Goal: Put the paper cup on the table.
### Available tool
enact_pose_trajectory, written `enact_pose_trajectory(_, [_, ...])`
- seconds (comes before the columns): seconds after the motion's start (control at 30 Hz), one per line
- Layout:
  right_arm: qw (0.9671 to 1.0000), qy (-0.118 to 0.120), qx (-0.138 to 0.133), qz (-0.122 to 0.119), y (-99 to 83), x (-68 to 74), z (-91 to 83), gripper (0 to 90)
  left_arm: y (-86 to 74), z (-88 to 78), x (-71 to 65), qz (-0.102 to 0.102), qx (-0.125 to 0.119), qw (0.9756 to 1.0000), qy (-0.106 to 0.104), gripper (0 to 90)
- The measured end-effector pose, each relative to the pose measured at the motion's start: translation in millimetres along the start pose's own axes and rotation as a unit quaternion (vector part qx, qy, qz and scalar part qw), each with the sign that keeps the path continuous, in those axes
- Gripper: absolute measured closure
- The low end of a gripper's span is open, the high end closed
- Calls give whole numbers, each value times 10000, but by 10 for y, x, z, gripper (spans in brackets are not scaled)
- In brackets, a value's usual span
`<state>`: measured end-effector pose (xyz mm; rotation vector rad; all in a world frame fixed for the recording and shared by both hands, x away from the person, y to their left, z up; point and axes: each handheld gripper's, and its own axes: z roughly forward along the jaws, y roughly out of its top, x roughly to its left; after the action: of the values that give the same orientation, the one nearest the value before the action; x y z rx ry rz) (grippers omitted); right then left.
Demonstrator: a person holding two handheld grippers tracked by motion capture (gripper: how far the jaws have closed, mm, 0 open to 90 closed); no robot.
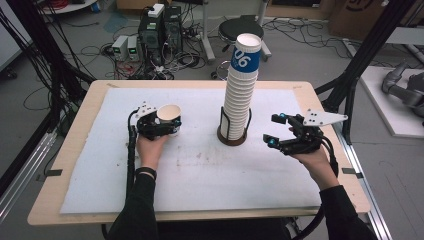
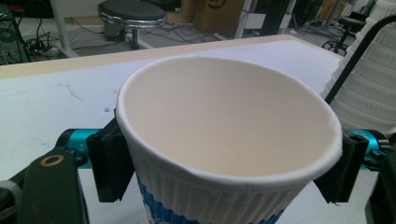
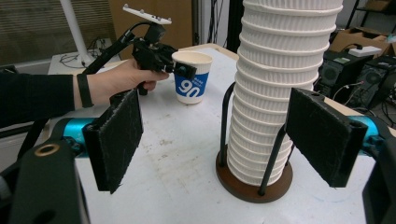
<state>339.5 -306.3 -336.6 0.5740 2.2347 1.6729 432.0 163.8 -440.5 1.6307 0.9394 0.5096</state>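
A white paper cup (image 1: 169, 115) with blue print stands upright on the white mat, left of centre. My left gripper (image 1: 166, 125) is shut on it, a black pad against each side just under the rim (image 2: 224, 140). The right gripper view has the same cup (image 3: 191, 81) standing on the table with a hand behind it. A tall stack of paper cups (image 1: 241, 90) rises from a round brown holder (image 1: 232, 140) with black wire uprights at mid-table. My right gripper (image 1: 272, 130) hovers just right of the stack, open, its pads (image 3: 116, 135) wide apart with nothing between them.
The white mat (image 1: 200, 175) covers most of the wooden table (image 1: 75, 150). Behind the table are a black stool (image 1: 240, 27), computer cases (image 1: 160, 30) and loose cables on the floor. Black frame posts (image 1: 360, 60) stand by the right edge.
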Motion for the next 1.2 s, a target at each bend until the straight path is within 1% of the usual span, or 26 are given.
enact_pose_trajectory(0.1, [10000, 6, 6, 10, 0, 4, 3, 196, -11, 11, 2, 30, 64, 10000, 6, 196])
enact_pose_trajectory(0.17, [10000, -4, -7, -7, 0, 1, 3, 196, -10, 10, 0, 2, 66, 10000, 3, 189])
enact_pose_trajectory(0.23, [10000, -7, -6, 0, 0, 1, 0, 196, -8, 8, -4, 46, 98, 9999, -5, 185])
enact_pose_trajectory(0.4, [10000, -5, -30, -10, 2, -1, -10, 196, -9, 6, -8, -4, 194, 9998, -2, 146])
enact_pose_trajectory(0.47, [10000, -18, -38, -26, 2, 0, -8, 196, -6, 5, -21, 43, 254, 9997, 38, 141])
enact_pose_trajectory(0.63, [10000, 22, -30, -25, 3, 8, -1, 196, 13, -17, -39, -30, 329, 9993, 183, 63])
enact_pose_trajectory(0.7, [10000, 27, -32, -36, 2, 7, -2, 196, 18, -23, -49, -19, 344, 9993, 162, 61])
enact_pose_trajectory(0.8, [10000, 28, -37, -18, 3, 5, -7, 196, 27, -26, -76, 17, 405, 9989, 224, 17])
enact_pose_trajectory(0.9, [10000, 22, -57, -48, 3, 4, -6, 196, 36, -36, -98, 61, 463, 9987, 196, 17])
enact_pose_trajectory(1.03, [10000, 50, -60, -36, 5, 11, -8, 196, 38, -70, -123, 87, 535, 9981, 305, 17])
enact_pose_trajectory(1.07, [10000, 52, -65, -37, 5, 10, -8, 195, 37, -85, -126, 78, 546, 9978, 364, 17])
enact_pose_trajectory(1.13, [9999, 54, -76, -43, 6, 11, -10, 196, 35, -118, -116, 41, 575, 9976, 374, 17])
enact_pose_trajectory(1.2, [9999, 55, -90, -50, 7, 13, -10, 195, 34, -150, -120, 30, 613, 9971, 449, 17])
